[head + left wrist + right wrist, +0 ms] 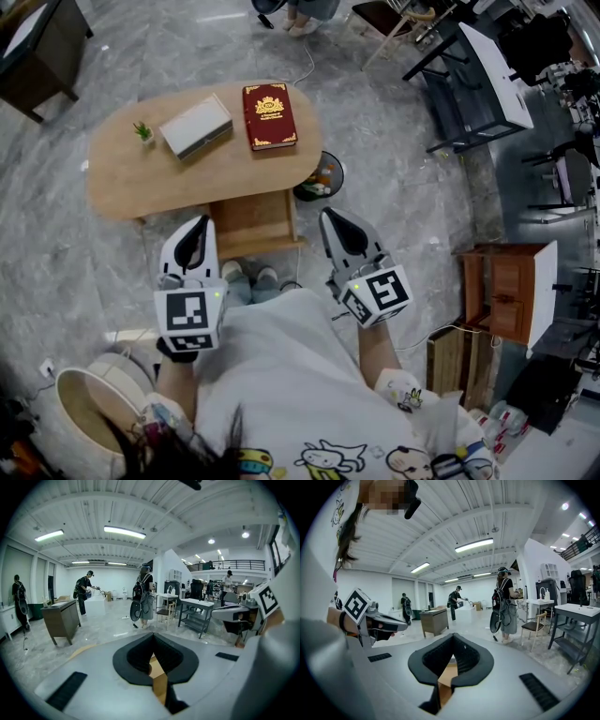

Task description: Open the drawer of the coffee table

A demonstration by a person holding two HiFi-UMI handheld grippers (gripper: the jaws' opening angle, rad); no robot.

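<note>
The oval wooden coffee table (122, 178) stands in front of me in the head view. Its drawer (251, 223) sticks out from under the near edge, with the wooden inside showing. My left gripper (197, 225) hovers by the drawer's left corner and my right gripper (330, 217) just off its right side. Both are shut and hold nothing, and neither touches the drawer. In the left gripper view the left gripper (153, 635) has its jaws together, with wood showing below. The right gripper (452, 637) looks the same in the right gripper view.
On the tabletop lie a red book (269, 115), a white box (196, 127) and a small plant (142, 131). A dark round bin (321, 178) sits at the table's right end. A wooden cabinet (502, 291) stands to the right, and a round basket (89, 403) at lower left.
</note>
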